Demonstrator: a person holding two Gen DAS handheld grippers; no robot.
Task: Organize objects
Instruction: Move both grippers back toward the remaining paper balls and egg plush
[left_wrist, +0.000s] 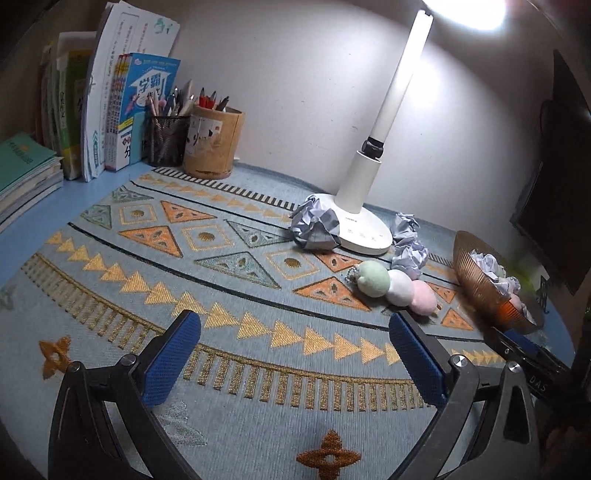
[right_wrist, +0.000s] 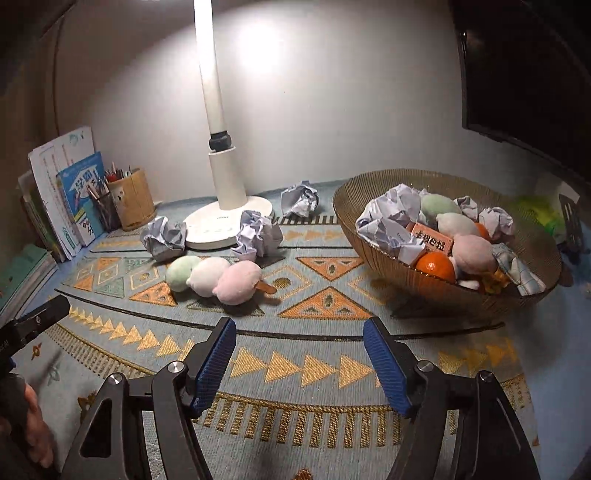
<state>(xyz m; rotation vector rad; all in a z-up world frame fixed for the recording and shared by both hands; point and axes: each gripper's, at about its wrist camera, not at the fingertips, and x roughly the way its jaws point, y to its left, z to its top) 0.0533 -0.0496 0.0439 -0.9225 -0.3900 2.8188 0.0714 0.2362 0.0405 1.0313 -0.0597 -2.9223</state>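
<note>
Both claws empty, jaws spread wide, hovering low over the mat near the front edge of the worktop (right_wrist: 554, 387).

Left claw (left_wrist: 295, 354): nothing between the pads. Right claw (right_wrist: 299, 362): likewise nothing held.

Plush skewer (right_wrist: 214, 275) flat on the mat, ahead of the right claw and slightly left of its centre line; ahead and to the right of the left claw. Long axis roughly crosswise to the right claw's line of sight, green ball leftmost, pink ball rightmost, stick end poking out toward the bowl (right_wrist: 388, 258). Judged nearer the right claw, which also sits between skewer and bowl.

Bowl on the right side of the worktop, already holding paper wads, plush, oranges and a small box; room left near its front rim only.

Loose paper wads: one (right_wrist: 164, 236) left of the lamp base (right_wrist: 218, 225), one (right_wrist: 258, 232) just behind the skewer, one (right_wrist: 299, 199) toward the back edge.

Open mat in front of the skewer: clear approach. Wad behind crowds a deep reach. Lamp post a hazard on any high swing.
</note>
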